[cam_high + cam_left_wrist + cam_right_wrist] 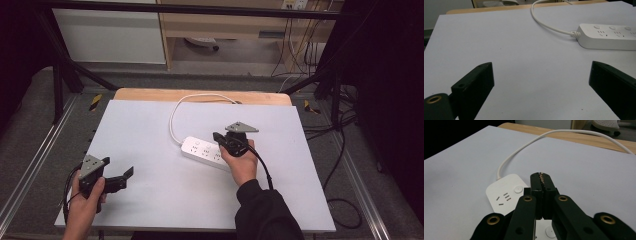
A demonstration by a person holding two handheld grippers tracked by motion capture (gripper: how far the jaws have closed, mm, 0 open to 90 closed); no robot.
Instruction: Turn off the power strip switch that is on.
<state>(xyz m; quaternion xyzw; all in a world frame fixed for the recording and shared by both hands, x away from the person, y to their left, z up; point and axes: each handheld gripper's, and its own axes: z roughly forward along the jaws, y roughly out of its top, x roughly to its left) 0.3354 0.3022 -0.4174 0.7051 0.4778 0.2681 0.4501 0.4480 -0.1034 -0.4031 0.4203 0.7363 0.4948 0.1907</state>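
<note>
The power strip (207, 151) lies at the centre of the high view, cord (175, 117) looping toward the top. Over it hovers the right gripper (218, 136), clenched on nothing, probably aiming at a switch; an off-centre push could skid the strip. At lower left, the left gripper (120, 172) gapes, idle.

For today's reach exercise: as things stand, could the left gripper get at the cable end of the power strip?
Probably yes: the left gripper stands open, with bare white sheet between it and the power strip.
</note>
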